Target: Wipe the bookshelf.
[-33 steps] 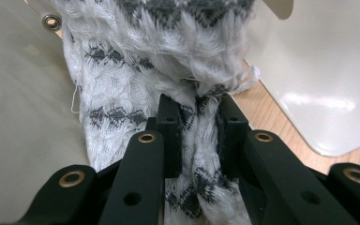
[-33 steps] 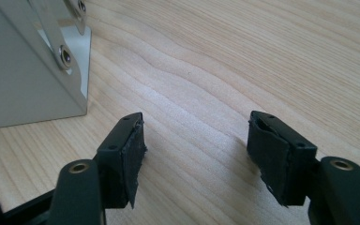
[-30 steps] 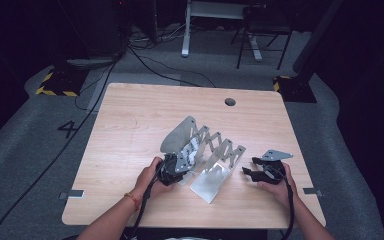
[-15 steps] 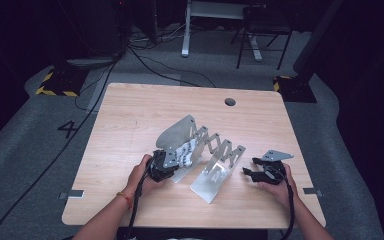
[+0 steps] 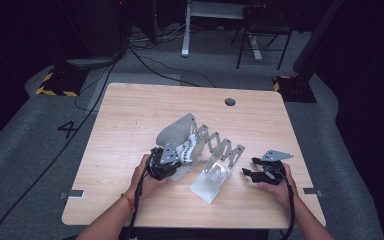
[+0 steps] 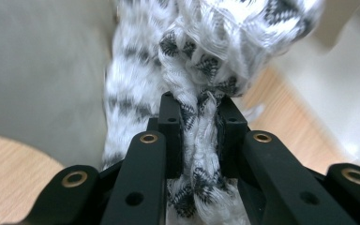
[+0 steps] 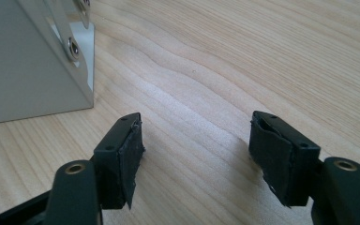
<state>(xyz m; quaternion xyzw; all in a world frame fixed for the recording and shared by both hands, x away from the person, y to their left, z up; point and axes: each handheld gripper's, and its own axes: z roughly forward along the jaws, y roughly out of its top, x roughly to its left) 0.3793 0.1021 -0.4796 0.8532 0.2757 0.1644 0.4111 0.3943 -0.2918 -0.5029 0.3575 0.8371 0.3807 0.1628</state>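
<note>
- Dragging leftward since a second ago: left gripper, fingers clamped on black-and-white woven cloth, now slightly farther left beside grey metal accordion rack.
- Suggesting cloth mid-pull, coming out of the rack.
- Looking fuzzy, bunched, twisted between the pads, low over pale wooden bench.
- Waiting on the bench: right gripper, fingers apart, nothing between.
</note>
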